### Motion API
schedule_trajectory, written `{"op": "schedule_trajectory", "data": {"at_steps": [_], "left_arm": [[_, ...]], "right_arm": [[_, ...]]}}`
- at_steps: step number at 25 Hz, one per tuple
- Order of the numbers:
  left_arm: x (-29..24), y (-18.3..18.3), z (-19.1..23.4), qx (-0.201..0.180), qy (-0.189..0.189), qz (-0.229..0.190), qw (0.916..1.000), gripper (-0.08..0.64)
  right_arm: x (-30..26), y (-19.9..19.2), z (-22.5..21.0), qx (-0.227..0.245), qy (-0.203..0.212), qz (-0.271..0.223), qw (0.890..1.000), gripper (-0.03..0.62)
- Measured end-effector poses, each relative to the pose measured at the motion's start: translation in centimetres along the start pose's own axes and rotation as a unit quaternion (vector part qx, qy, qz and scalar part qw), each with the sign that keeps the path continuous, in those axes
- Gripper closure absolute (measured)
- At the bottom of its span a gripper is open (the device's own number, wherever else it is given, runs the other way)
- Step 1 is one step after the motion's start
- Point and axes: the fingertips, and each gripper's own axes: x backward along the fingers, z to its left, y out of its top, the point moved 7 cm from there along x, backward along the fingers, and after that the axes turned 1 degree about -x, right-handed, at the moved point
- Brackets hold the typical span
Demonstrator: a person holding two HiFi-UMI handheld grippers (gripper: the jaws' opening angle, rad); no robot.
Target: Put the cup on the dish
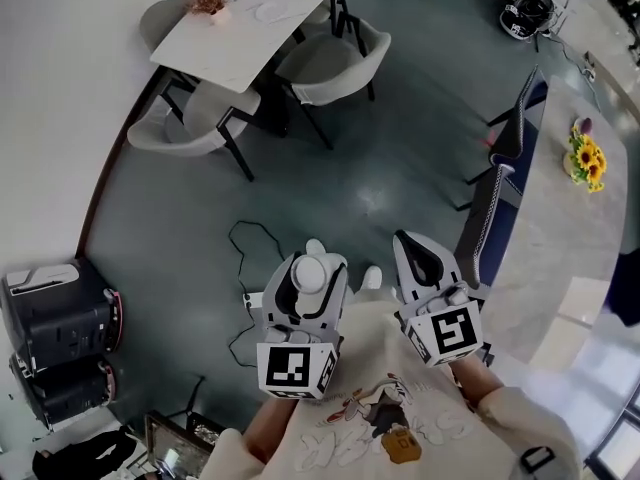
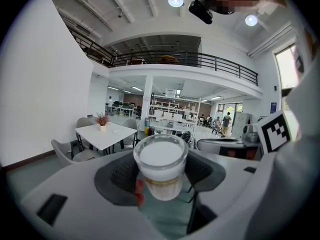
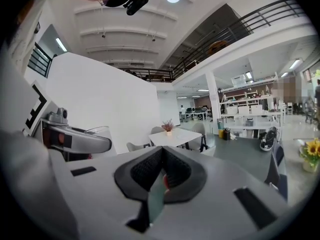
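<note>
A clear glass cup (image 2: 161,167) with a white inside and a thin gold band sits between the pads of my left gripper (image 1: 310,266), which is shut on it. In the head view the cup (image 1: 310,276) shows from above, held over the dark floor. My right gripper (image 1: 410,248) hangs beside it to the right, apart from the cup. Its jaws are shut on each other with nothing between them (image 3: 162,176). The right gripper view shows the left gripper and the cup's rim (image 3: 98,131) at far left. No dish shows in any view.
A white table (image 1: 245,23) with a small plant and grey chairs (image 1: 335,68) stands far ahead. At the right a pale counter (image 1: 560,238) carries sunflowers (image 1: 585,158), with a dark chair (image 1: 505,183) against it. Black machines (image 1: 55,313) stand at the left and a cable (image 1: 245,243) lies on the floor.
</note>
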Motion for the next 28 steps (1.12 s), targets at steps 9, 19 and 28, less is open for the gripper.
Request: {"op": "schedule_trajectory", "data": {"at_steps": [9,19,28], "left_arm": [[-4.8,1.0,5.5,0.014,-0.011,0.004,0.9998,0.281],[-11.0,5.4,15.3,0.020,-0.015,-0.003,0.9997,0.281],[-14.5,8.3,22.6,0.033,-0.024,-0.019,0.9990,0.281]], "right_arm": [[-5.4,-0.1,-0.6,-0.001,-0.025,0.028,0.999,0.589],[-16.5,3.3,-0.3,0.011,-0.041,0.034,0.999,0.589],[-24.4,7.0,1.2,0.030,-0.052,0.027,0.998,0.589]]}}
